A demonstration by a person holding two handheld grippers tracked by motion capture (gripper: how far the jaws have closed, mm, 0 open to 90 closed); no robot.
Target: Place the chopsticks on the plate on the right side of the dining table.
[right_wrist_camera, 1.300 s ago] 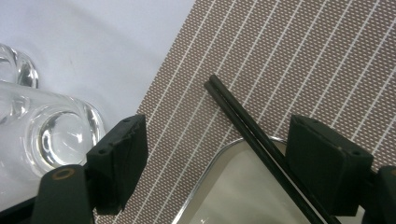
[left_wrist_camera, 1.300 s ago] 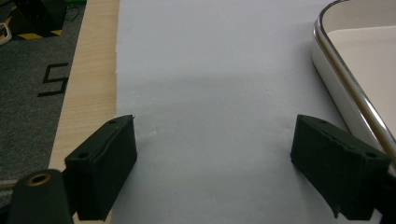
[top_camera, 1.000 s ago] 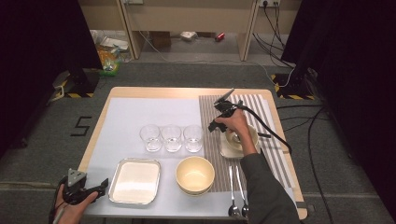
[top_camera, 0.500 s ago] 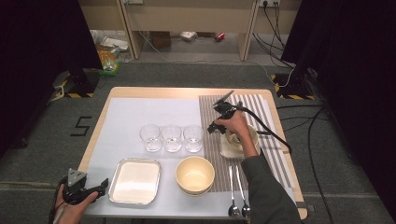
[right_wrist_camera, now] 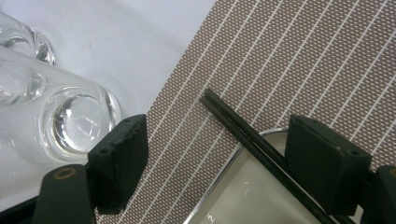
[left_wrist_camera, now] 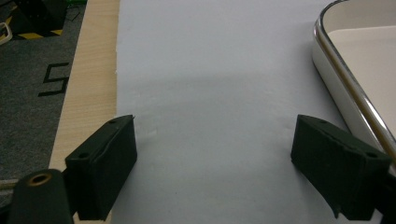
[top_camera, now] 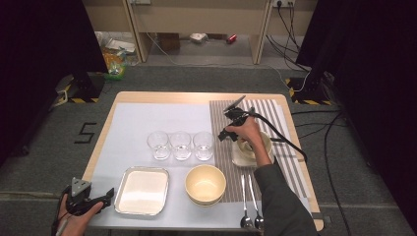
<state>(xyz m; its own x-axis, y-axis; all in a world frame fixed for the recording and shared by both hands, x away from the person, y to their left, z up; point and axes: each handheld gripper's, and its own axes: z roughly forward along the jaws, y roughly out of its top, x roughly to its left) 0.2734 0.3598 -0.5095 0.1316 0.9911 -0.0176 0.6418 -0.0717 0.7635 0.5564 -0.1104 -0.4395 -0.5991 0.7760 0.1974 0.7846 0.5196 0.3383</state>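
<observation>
We see a table laid with a pale sheet and a brown striped placemat [top_camera: 275, 147], filmed from above and from a camera on each claw. Our right gripper [right_wrist_camera: 217, 154] hovers above the placemat with its jaws standing wide apart and nothing pressed between the pads. Just ahead of and beneath it, a pair of black chopsticks [right_wrist_camera: 243, 135] lies slantwise, one end on the mat and the rest resting across the rim of a small steel-edged dish [right_wrist_camera: 229, 186]; the sticks run closer to the right-hand jaw than the left. To the left of this claw stands a row of clear drinking glasses [right_wrist_camera: 70, 121], the nearest just beside the left-hand jaw. Our left gripper [left_wrist_camera: 215, 158] rests low over the pale sheet near the table's edge, jaws wide and empty, with a steel-rimmed white tray [left_wrist_camera: 359, 70] just to its right. We judge the step in hand to be picking up the chopsticks: centre the jaws over both sticks, turn the wrist so the pads cross them squarely, lower without nudging the nearest glass, and close on both together. The only readable writing is a black figure "5" [top_camera: 86, 132] on the grey floor, left of the table.
</observation>
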